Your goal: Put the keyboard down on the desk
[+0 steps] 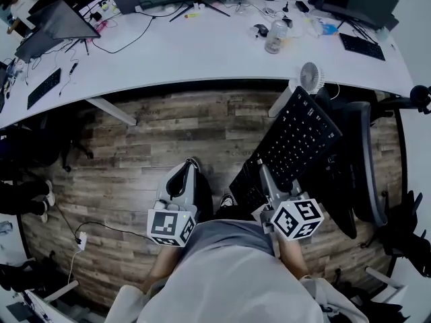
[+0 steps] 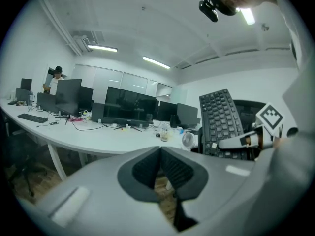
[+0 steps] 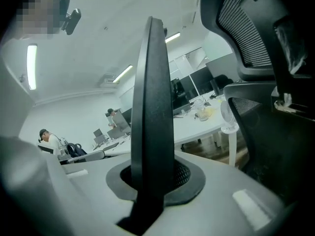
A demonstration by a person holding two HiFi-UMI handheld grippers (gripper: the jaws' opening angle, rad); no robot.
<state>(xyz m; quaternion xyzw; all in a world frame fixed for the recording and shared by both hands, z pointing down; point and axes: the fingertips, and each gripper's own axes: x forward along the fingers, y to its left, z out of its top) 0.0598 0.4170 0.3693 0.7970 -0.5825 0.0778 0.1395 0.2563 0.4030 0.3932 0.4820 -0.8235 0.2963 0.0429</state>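
None of the set-down is done: the right tongs [image 1: 269, 182] clamp the black keyboard [image 1: 296, 136] by its edge above the wooden floor [image 1: 148, 147], short of the white tabletop [image 1: 202, 52]. The left tongs [image 2: 160, 156] are closed, empty.

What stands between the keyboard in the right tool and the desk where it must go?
A small white fan stands on the near edge of the desk, directly beyond the keyboard held by the right tool. Left of the fan the desk is bare, with only wooden floor before it, so that way looks open.
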